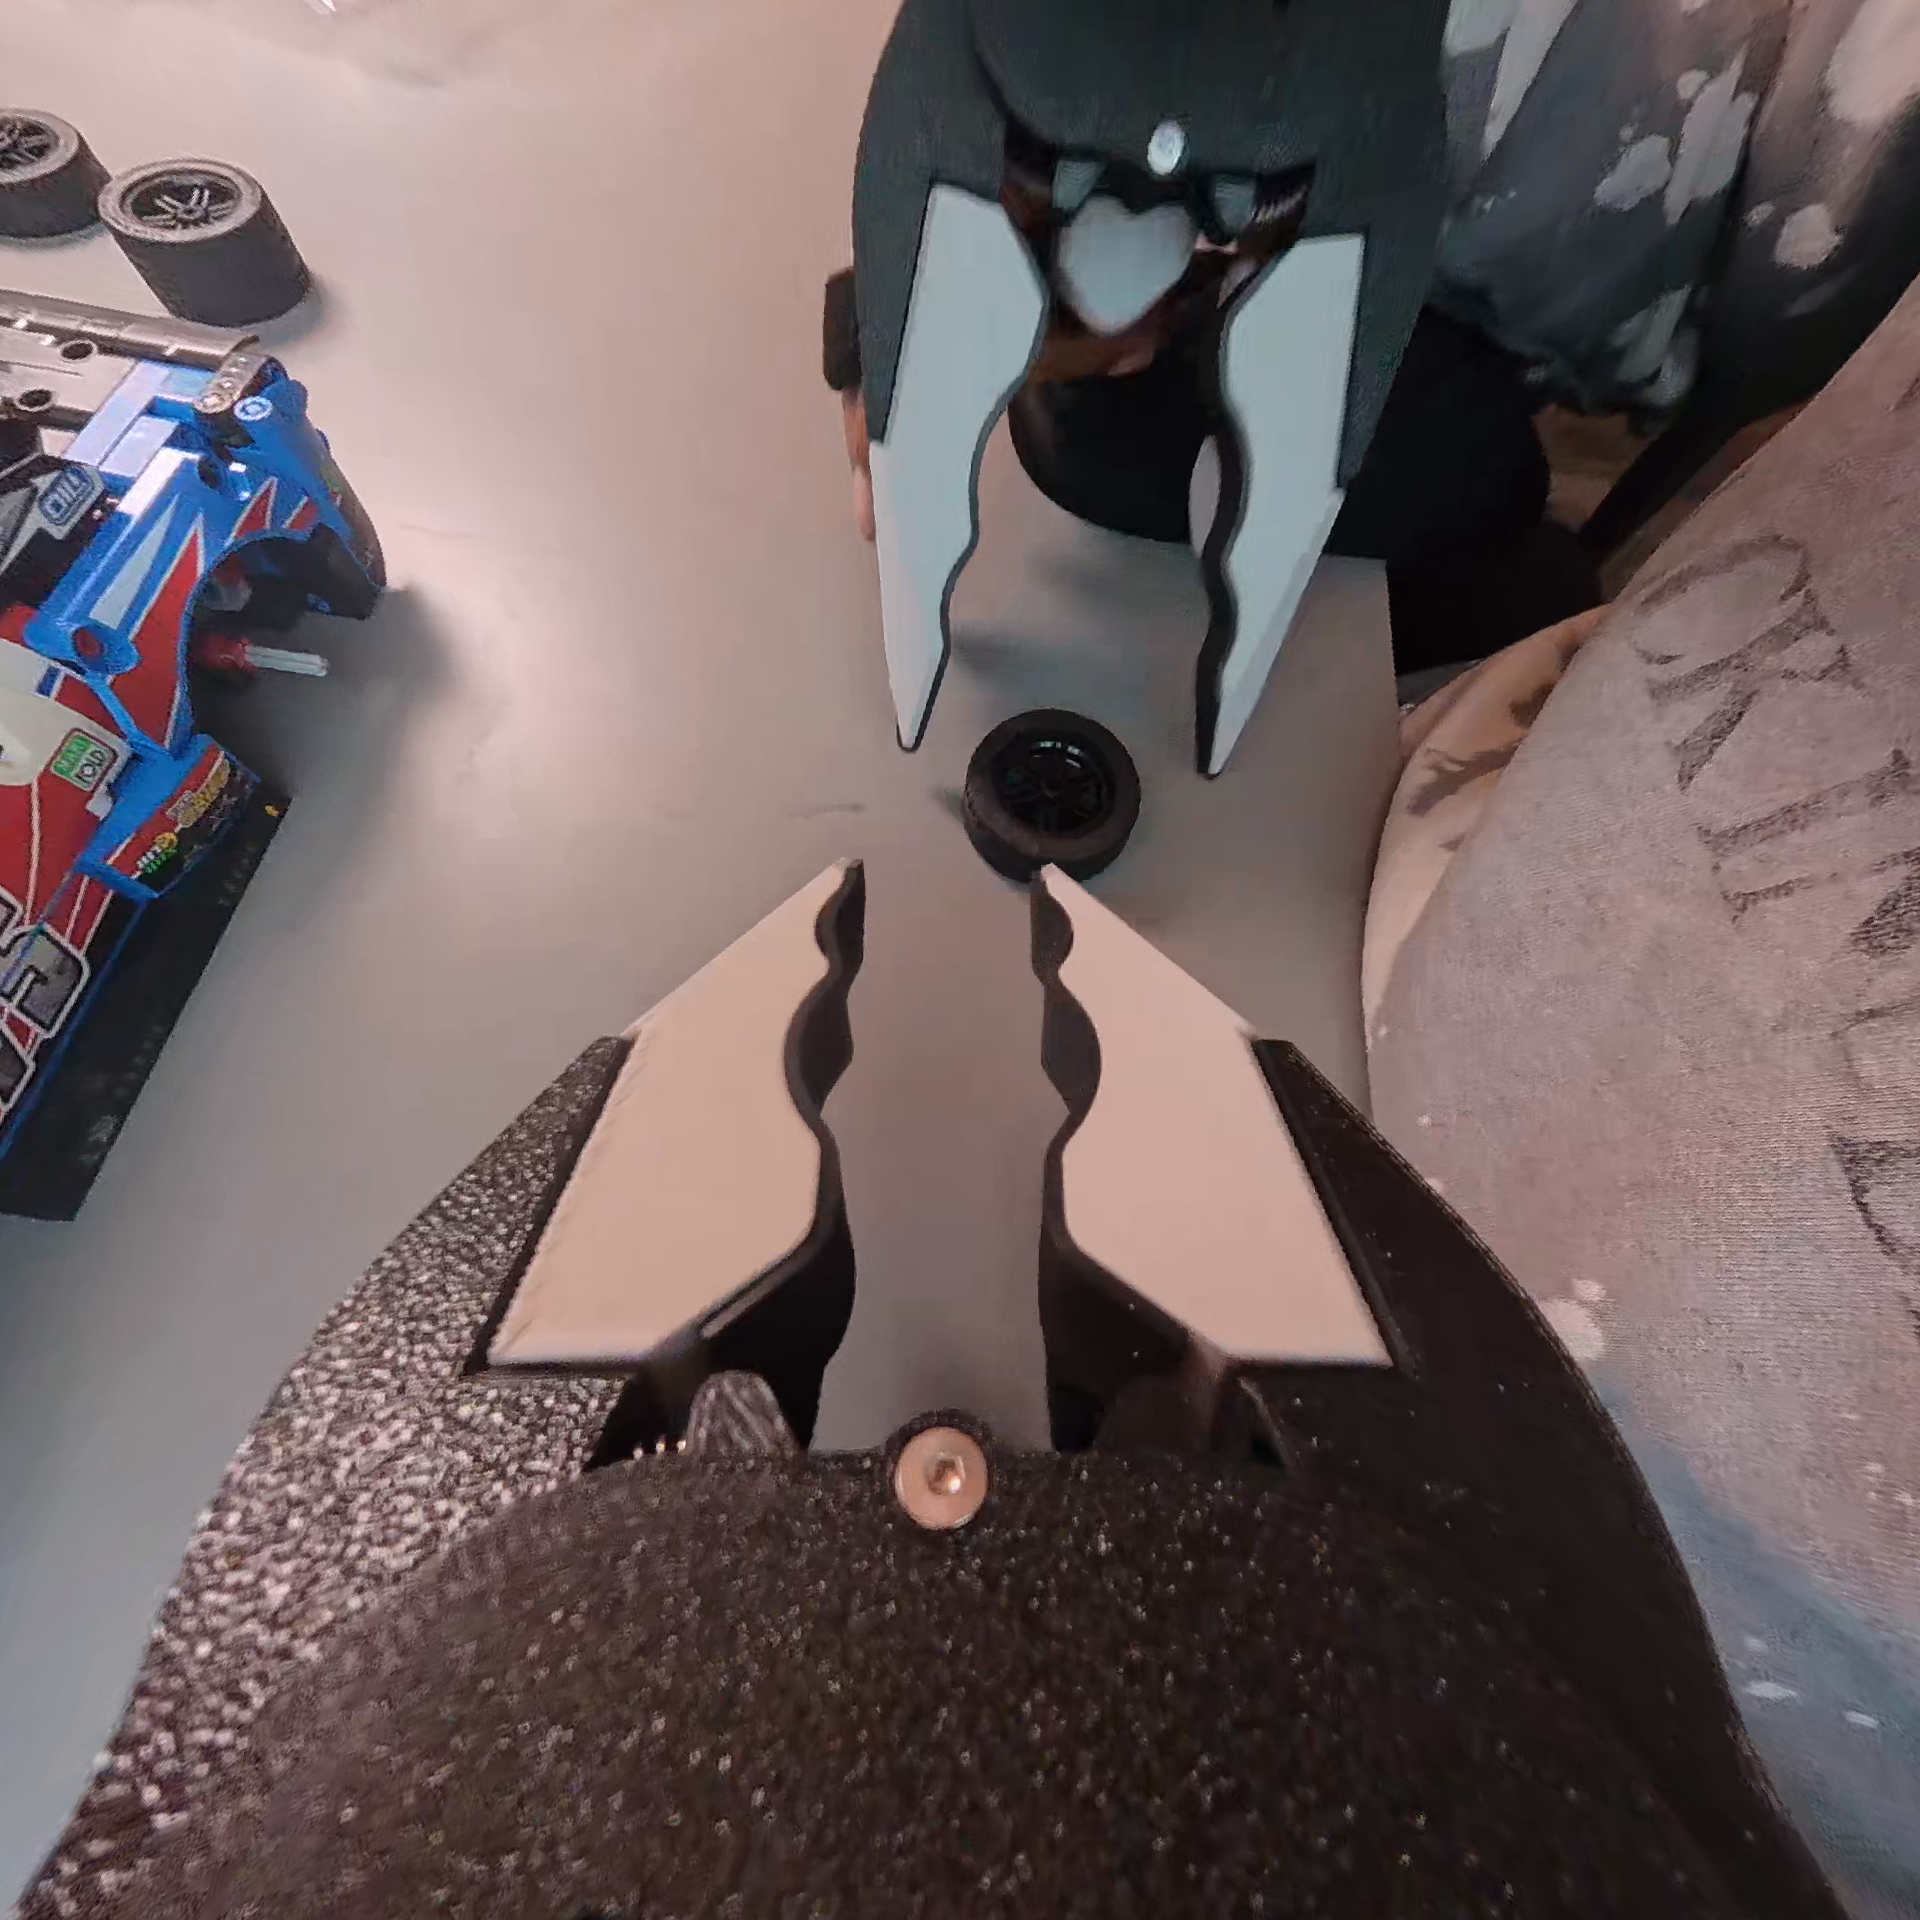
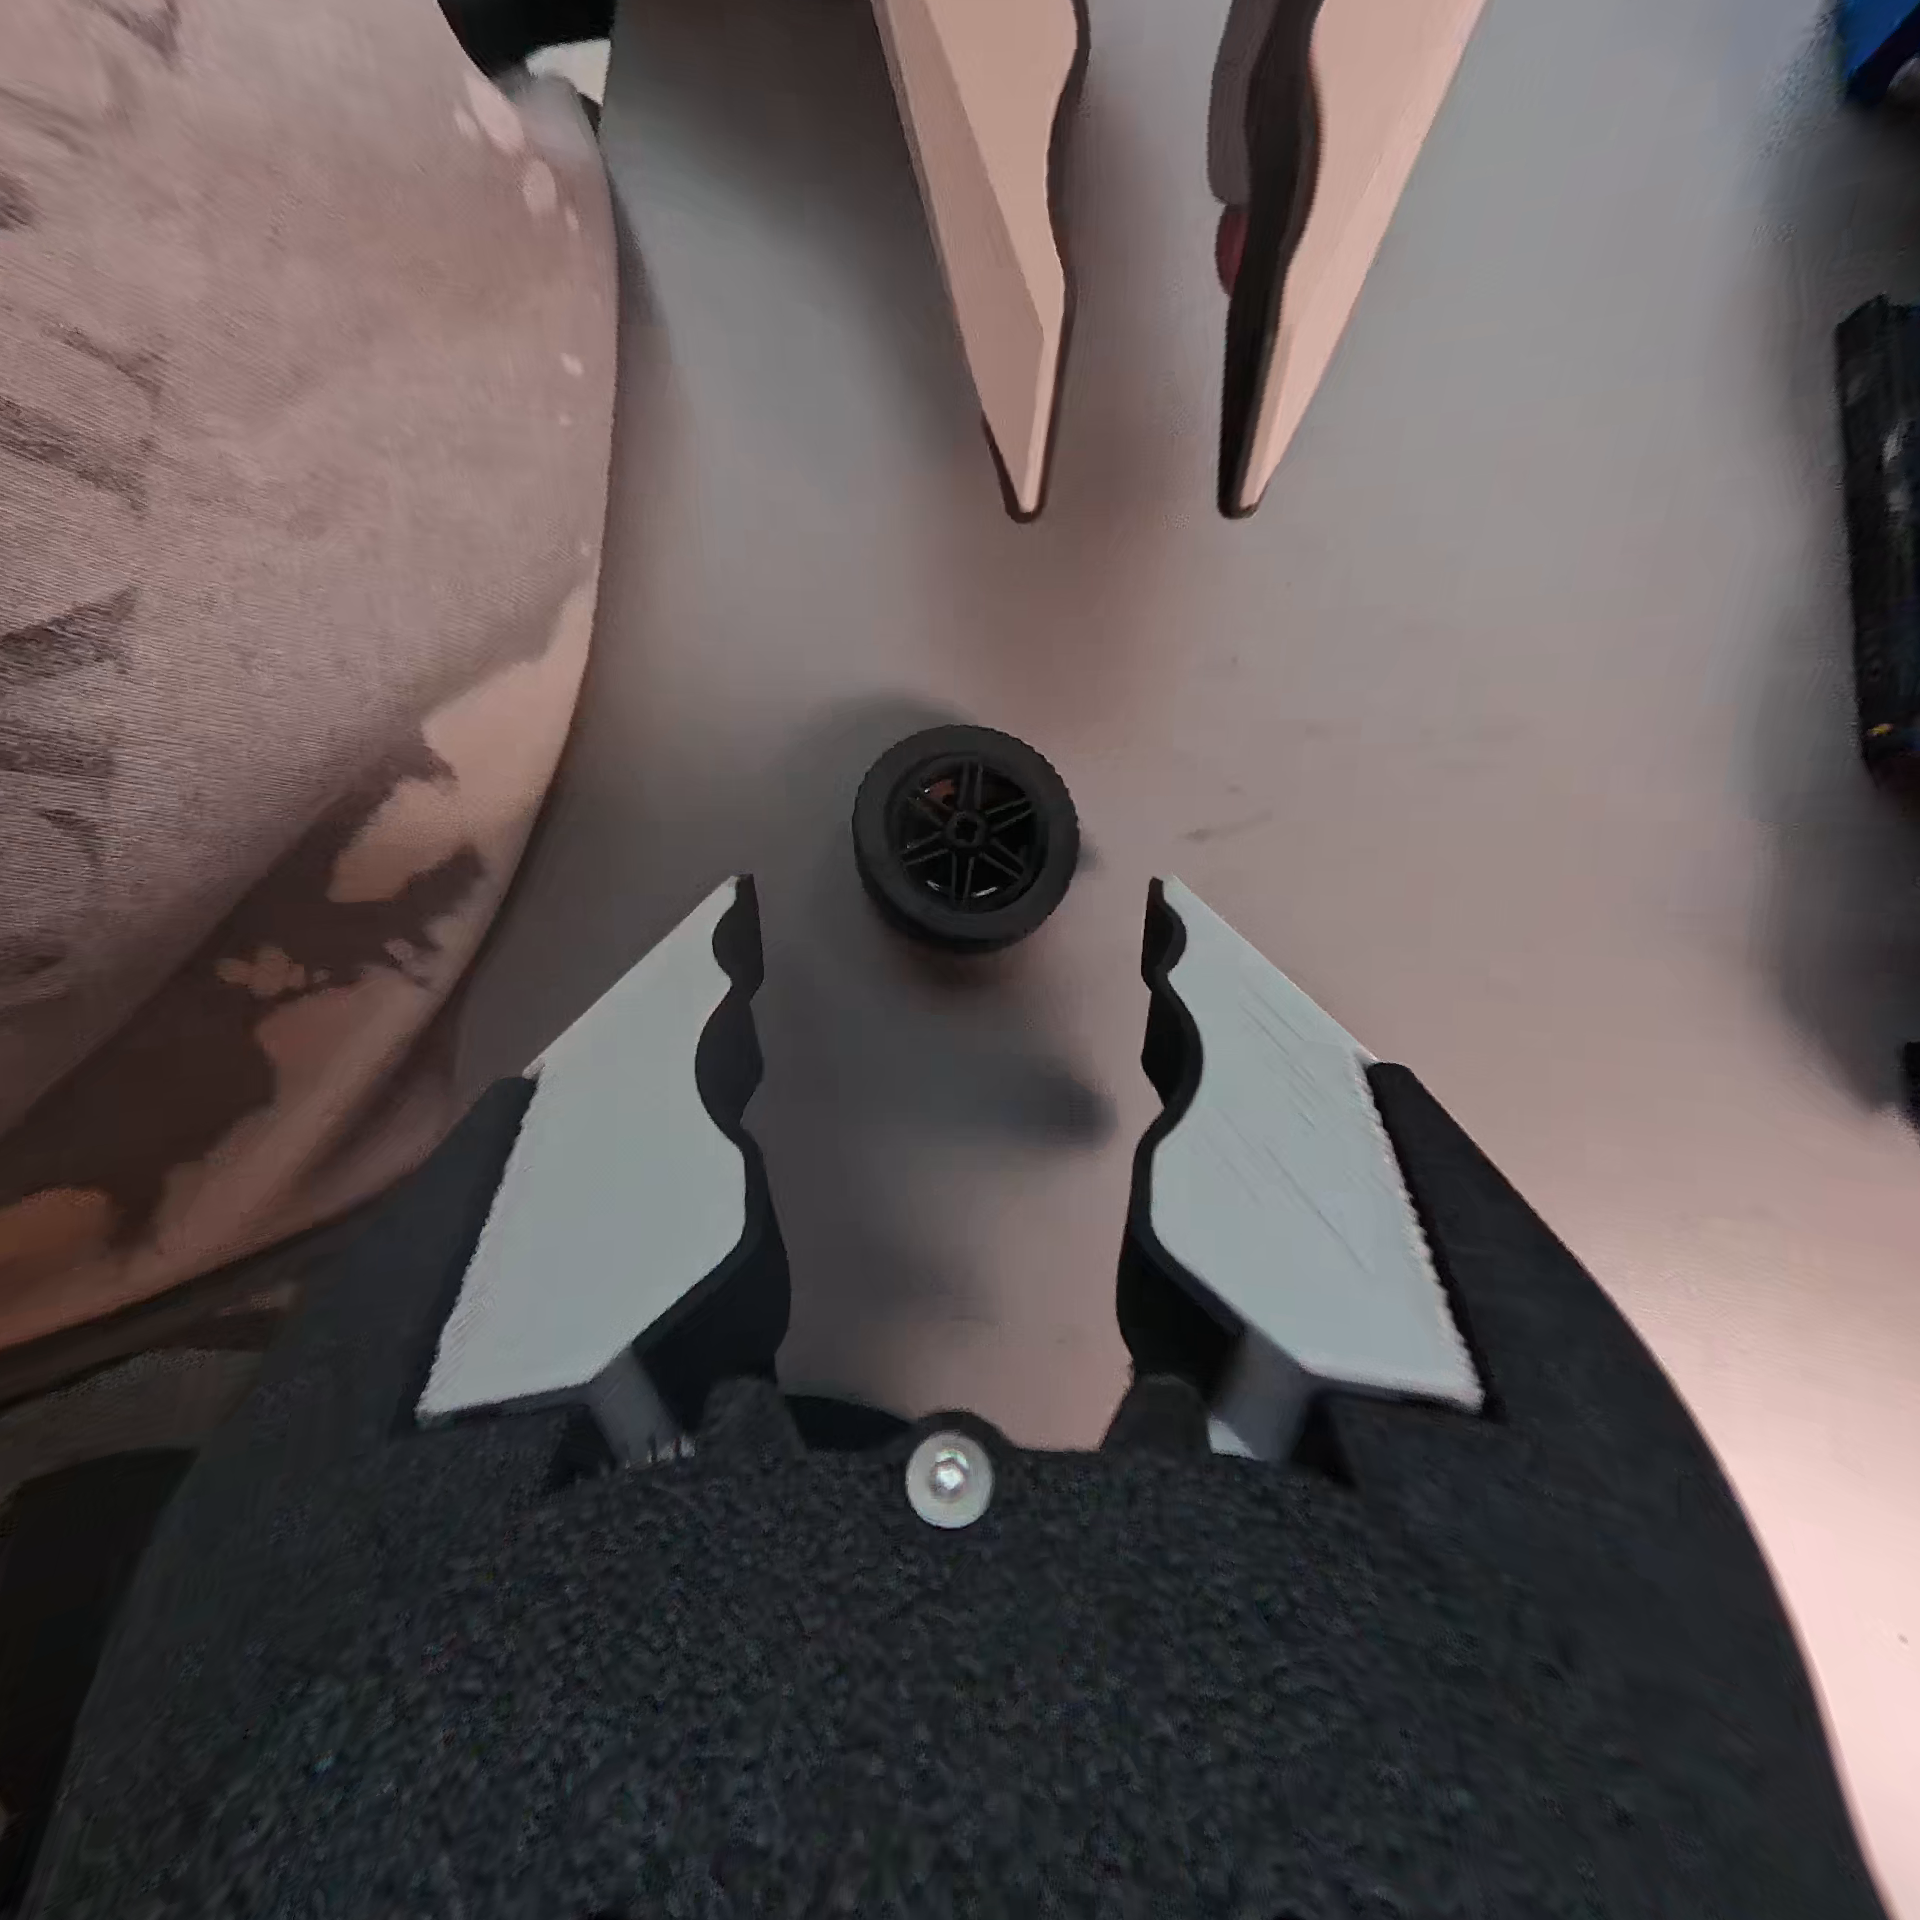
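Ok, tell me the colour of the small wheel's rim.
Black, like its tyre: small wheel, clearest in the right wrist view.

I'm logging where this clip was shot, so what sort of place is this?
Probably a hobby or work table indoors, though little of the room shows. On the plain grey table stand a partly built toy race car, two loose wheels and a small black wheel between both open tongs.

Wheel (image 1: 1051,806) blocks bare table (image 1: 623,520) lane between facing tongs.
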The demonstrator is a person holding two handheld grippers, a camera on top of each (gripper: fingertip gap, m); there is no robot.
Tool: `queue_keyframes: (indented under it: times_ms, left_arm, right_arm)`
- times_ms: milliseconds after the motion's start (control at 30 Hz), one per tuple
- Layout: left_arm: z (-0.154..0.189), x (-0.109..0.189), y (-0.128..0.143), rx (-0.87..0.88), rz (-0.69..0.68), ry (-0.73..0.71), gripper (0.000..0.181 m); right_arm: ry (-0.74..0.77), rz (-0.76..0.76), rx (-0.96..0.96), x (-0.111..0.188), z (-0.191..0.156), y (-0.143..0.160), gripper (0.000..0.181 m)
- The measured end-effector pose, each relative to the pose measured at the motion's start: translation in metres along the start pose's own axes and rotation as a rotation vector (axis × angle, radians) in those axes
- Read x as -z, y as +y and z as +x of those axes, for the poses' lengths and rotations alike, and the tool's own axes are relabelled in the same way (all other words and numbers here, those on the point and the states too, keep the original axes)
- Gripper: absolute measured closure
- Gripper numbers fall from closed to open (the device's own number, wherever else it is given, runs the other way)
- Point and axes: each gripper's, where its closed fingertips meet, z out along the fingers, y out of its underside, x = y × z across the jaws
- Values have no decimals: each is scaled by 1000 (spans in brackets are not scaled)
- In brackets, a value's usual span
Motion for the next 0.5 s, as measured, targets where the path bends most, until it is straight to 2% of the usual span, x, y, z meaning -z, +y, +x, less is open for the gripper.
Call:
queue_keyframes:
  times_ms: [33,100,200,333,500]
  left_arm:
    - [4,1,-4,8,21,20,146]
    - [12,1,-10,15,46,59,139]
    - [24,0,-14,-58,50,68,138]
    - [36,-7,-14,-211,19,35,138]
    - [25,-14,-21,-377,-21,-107,149]
  right_arm:
    - [4,-27,10,-4,1,2,126]
    - [-7,-47,21,-9,2,3,140]
    - [-79,30,-13,-3,0,-9,141]
    - [-296,182,-184,18,-3,-34,141]
    - [-457,102,-324,17,3,-40,141]
